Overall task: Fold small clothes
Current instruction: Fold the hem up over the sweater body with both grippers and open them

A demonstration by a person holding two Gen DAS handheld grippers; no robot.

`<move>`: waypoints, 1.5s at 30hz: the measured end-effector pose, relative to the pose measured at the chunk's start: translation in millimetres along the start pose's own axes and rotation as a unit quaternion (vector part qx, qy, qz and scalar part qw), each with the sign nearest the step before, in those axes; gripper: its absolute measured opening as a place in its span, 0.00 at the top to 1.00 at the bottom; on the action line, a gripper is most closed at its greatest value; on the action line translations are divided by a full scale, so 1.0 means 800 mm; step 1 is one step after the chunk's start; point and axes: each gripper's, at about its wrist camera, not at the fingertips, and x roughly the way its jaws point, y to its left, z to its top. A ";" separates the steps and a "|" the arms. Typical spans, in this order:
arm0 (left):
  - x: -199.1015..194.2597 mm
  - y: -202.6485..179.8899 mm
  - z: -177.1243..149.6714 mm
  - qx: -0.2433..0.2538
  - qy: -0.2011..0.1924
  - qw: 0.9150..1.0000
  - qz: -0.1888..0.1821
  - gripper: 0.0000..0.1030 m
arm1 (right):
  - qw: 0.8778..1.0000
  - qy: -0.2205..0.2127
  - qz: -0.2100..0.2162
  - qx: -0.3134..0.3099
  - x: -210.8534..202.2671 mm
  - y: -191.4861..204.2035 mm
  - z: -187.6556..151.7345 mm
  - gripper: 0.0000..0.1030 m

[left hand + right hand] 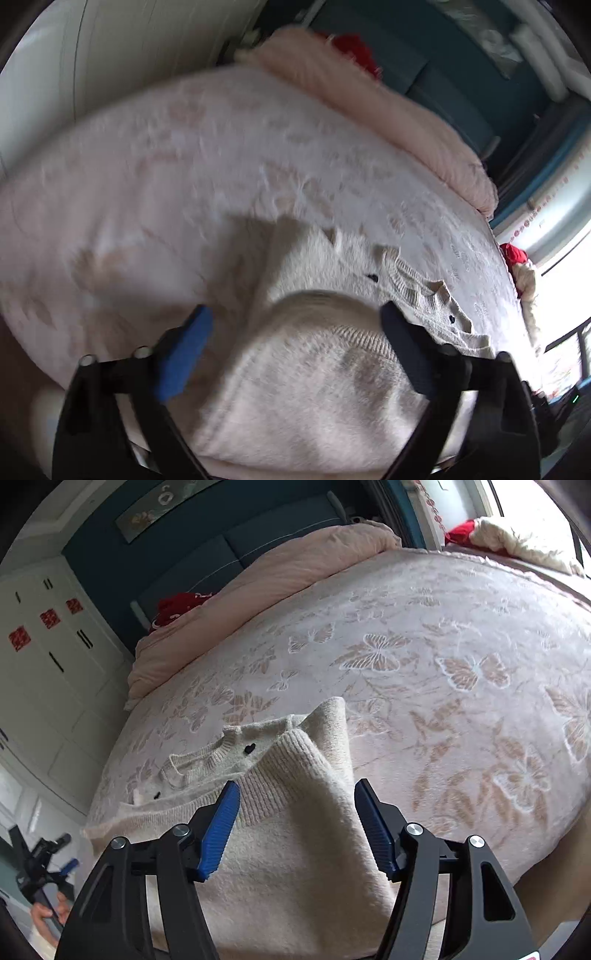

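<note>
One bed with a butterfly-patterned cover fills both views, a pink duvet bunched toward 11 o'clock in the right wrist view. On it lies one cream knitted sweater (ribbed at collar and hem, two small dark buttons showing), its near part folded over toward the collar at 10 o'clock. Two grippers hover over it: the left gripper and right gripper each have jaws spread wide, pinching nothing.
</note>
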 end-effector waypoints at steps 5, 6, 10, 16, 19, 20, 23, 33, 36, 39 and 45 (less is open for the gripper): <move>0.038 -0.024 0.018 0.109 0.035 0.993 0.015 0.08 | 0.998 0.037 -0.021 -0.053 0.056 0.016 0.015 0.33; 0.051 -0.028 0.019 0.113 0.049 0.992 0.014 0.08 | 0.997 0.044 -0.026 -0.054 0.073 0.018 0.018 0.32; 0.104 -0.032 0.022 0.103 0.072 0.992 0.031 0.09 | 0.996 0.075 -0.038 -0.032 0.116 0.020 0.020 0.32; 0.136 -0.036 0.010 0.096 0.137 0.986 0.013 0.90 | 0.996 0.086 -0.036 0.004 0.122 0.016 0.007 0.93; 0.115 -0.039 0.004 0.103 0.117 0.988 0.005 0.92 | 0.997 0.078 -0.020 0.002 0.105 0.021 0.001 0.93; 0.103 -0.039 0.002 0.099 0.109 0.989 -0.001 0.92 | 0.998 0.067 -0.015 0.001 0.091 0.023 0.000 0.93; 0.053 -0.038 -0.001 0.086 0.082 0.992 -0.029 0.93 | 0.999 0.027 0.021 0.017 0.036 0.025 0.001 0.93; -0.054 -0.081 0.091 0.083 -0.021 0.993 -0.083 0.93 | 0.990 -0.116 0.077 -0.014 -0.070 0.070 0.105 0.93; -0.001 -0.092 0.128 0.091 -0.016 0.994 -0.054 0.92 | 0.994 -0.091 0.061 -0.015 -0.004 0.064 0.137 0.93; 0.097 -0.085 0.137 0.083 0.039 0.996 -0.017 0.90 | 0.999 -0.010 0.039 0.002 0.107 0.040 0.138 0.88; 0.182 -0.060 0.077 0.101 0.079 0.990 0.060 0.87 | 1.000 0.018 -0.010 -0.008 0.129 0.031 0.109 0.87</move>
